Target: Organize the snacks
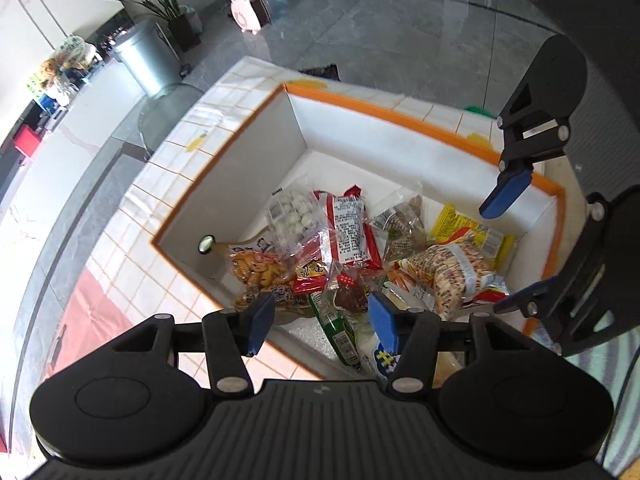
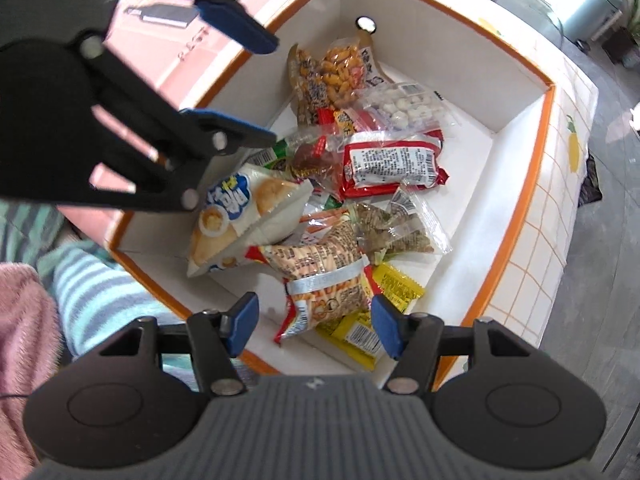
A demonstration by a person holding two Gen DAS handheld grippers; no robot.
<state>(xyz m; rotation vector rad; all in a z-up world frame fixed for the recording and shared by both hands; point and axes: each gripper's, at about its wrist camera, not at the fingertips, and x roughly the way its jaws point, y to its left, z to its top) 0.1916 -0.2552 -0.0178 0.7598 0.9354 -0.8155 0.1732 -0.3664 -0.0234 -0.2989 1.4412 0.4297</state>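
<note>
A white box with an orange rim holds several snack packs. Among them are a red pack, a clear bag of white balls, an orange cracker bag, a peanut pack, a yellow pack and a white-and-blue bread pack. My left gripper hovers open above the box's near side. My right gripper hangs open over the peanut pack, pointing down. Neither holds anything.
The box sits on a white checked cloth beside a pink mat. A metal bin, a potted plant and a pink heater stand on the grey floor. Striped fabric lies by the box's edge.
</note>
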